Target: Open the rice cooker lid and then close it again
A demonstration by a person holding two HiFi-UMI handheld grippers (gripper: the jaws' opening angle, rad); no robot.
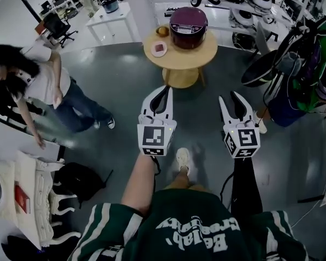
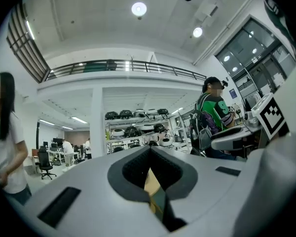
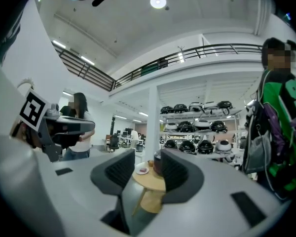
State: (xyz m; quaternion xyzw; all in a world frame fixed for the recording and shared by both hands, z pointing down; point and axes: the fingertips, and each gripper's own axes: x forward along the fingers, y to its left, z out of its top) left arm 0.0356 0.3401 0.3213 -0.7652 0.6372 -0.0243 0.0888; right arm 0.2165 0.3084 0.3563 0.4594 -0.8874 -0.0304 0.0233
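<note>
2 grippers held out level ahead of the torso, side by side, apart from each other. The left hand-held gripper (image 1: 164, 90) has jaw tips together, nothing gripped. The right hand-held gripper (image 1: 232, 99) has jaws spread, empty. Bare left forearm (image 1: 141, 181) stretched forward.

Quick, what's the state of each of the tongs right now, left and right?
Left tongs: closed, holding nothing.
Right tongs: open, holding nothing.

Gleaming glossy maroon, probably plastic, over the rice cooker lid (image 1: 188, 19). Looking like smooth pale wood across the round table (image 1: 180, 60). Shining polished and grey along the floor (image 1: 125, 76). Showing matt pale plastic on the right gripper (image 1: 230, 95), with ribbed dark pads (image 3: 119, 171).
</note>
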